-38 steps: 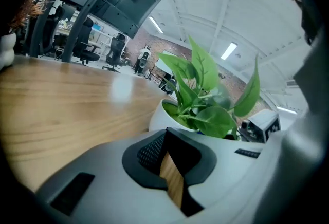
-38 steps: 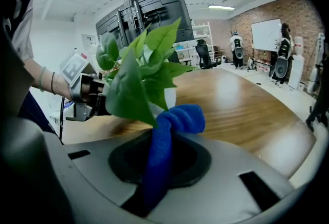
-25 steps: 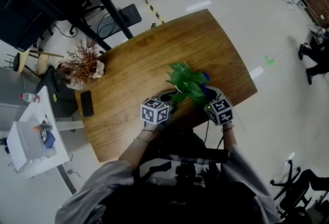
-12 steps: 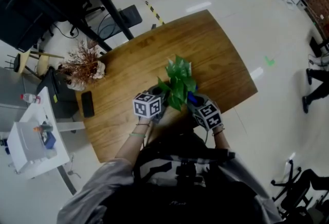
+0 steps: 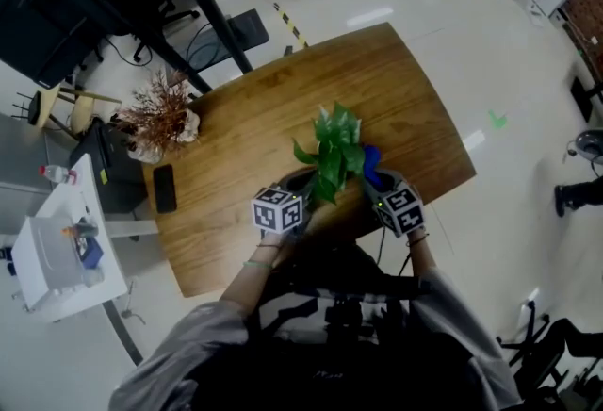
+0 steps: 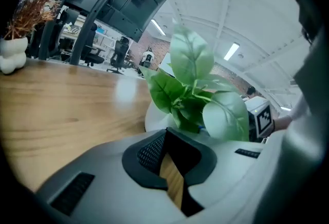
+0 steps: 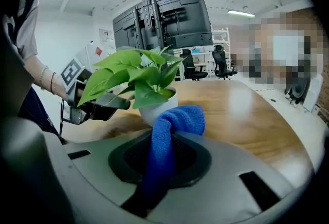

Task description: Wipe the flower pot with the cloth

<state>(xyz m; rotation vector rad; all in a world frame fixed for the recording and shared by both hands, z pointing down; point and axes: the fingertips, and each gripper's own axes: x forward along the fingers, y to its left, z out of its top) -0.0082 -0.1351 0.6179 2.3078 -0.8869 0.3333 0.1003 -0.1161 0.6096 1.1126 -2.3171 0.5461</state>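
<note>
A green leafy plant (image 5: 332, 147) stands in a white flower pot (image 7: 157, 110) near the front edge of the wooden table (image 5: 377, 79); in the head view the leaves hide the pot. My right gripper (image 5: 379, 177) is at the pot's right side, shut on a blue cloth (image 7: 177, 120) whose bunched end sits close to the pot wall. My left gripper (image 5: 298, 185) is at the pot's left side. Its jaws stand a little apart, the table showing through the gap, and the pot (image 6: 153, 117) sits just beyond them.
A white vase of dried brown twigs (image 5: 155, 122) stands at the table's far left corner, with a black phone (image 5: 164, 189) lying near it. A white cart (image 5: 57, 244) is off the table's left. Office chairs and black frames stand behind.
The plant and both grippers shifted left, then back right. The leaves now stand more upright. The right gripper has kept the cloth throughout.
</note>
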